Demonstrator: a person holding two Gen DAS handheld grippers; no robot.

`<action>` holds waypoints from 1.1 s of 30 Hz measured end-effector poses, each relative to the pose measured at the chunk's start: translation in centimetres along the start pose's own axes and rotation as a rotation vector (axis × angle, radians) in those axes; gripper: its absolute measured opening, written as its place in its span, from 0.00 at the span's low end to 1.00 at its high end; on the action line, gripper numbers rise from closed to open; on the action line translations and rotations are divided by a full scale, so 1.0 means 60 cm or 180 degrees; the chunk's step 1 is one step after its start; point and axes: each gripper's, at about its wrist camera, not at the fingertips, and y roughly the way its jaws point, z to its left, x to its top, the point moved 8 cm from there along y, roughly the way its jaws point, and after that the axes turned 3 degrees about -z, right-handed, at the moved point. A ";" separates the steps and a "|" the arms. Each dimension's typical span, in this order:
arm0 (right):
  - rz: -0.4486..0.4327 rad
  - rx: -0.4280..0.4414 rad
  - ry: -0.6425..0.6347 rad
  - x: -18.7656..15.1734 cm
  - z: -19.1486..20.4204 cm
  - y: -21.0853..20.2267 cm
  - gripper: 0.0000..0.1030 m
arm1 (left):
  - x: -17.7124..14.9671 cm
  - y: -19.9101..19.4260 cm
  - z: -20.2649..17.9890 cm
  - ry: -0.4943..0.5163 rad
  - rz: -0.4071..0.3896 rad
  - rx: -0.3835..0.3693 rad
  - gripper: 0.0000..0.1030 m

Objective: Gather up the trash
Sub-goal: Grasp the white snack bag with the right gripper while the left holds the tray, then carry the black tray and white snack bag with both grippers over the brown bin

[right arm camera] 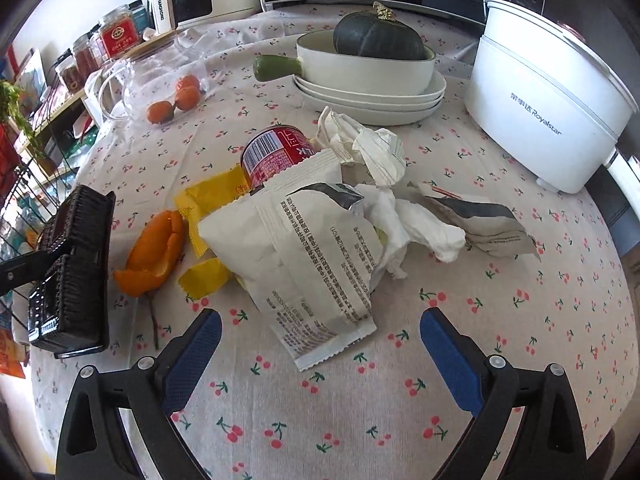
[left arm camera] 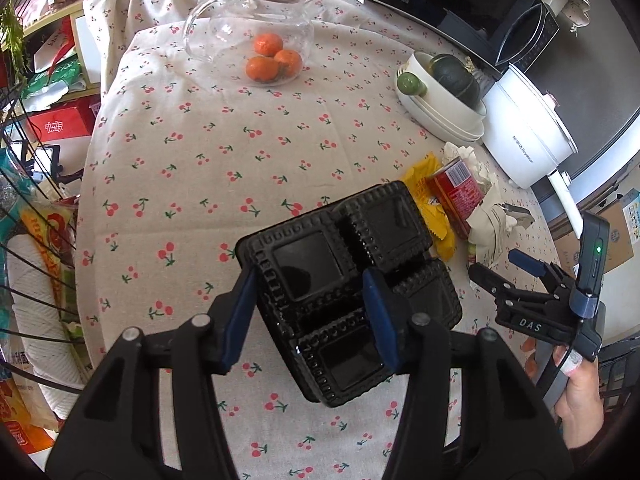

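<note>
1. The left gripper (left arm camera: 310,312) clamps a black plastic snack tray (left arm camera: 348,280) between its blue pads, one pad on the tray's outer left wall and the other inside a compartment; the tray hangs tilted above the cherry-print tablecloth (left arm camera: 200,160).
2. In the right wrist view the same tray (right arm camera: 74,268) shows at the far left edge, standing on its side off the cloth.
3. The right gripper (right arm camera: 320,344) stands wide with nothing between its pads, poised just near of a white snack wrapper (right arm camera: 312,264).
4. The trash lies in one heap at the middle of the table: the white wrapper on top, a red can (right arm camera: 272,156) on its side behind it, yellow wrappers (right arm camera: 208,200) to its left, and crumpled white tissue (right arm camera: 416,228) to its right.
5. An orange peel (right arm camera: 154,252) lies just left of the yellow wrappers, between the heap and the tray.
6. Another torn wrapper (right arm camera: 488,224) lies right of the tissue.
7. Farther back stand a white dish with a dark green squash (right arm camera: 380,38), a glass jug with tangerines (right arm camera: 176,100), and a white electric pot (right arm camera: 552,100) at the right.
</note>
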 end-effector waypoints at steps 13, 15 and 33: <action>-0.0043 -0.0092 -0.0040 0.012 0.007 0.012 0.62 | -0.009 -0.021 -0.021 0.0067 -0.0036 -0.0126 0.53; -0.0080 -0.0089 -0.0066 0.009 0.003 -0.006 0.61 | -0.011 -0.024 -0.030 0.0089 -0.0040 -0.0143 0.53; -0.0331 -0.0042 -0.0104 -0.108 -0.094 -0.211 0.61 | -0.069 -0.046 -0.168 0.0393 -0.0040 -0.0406 0.53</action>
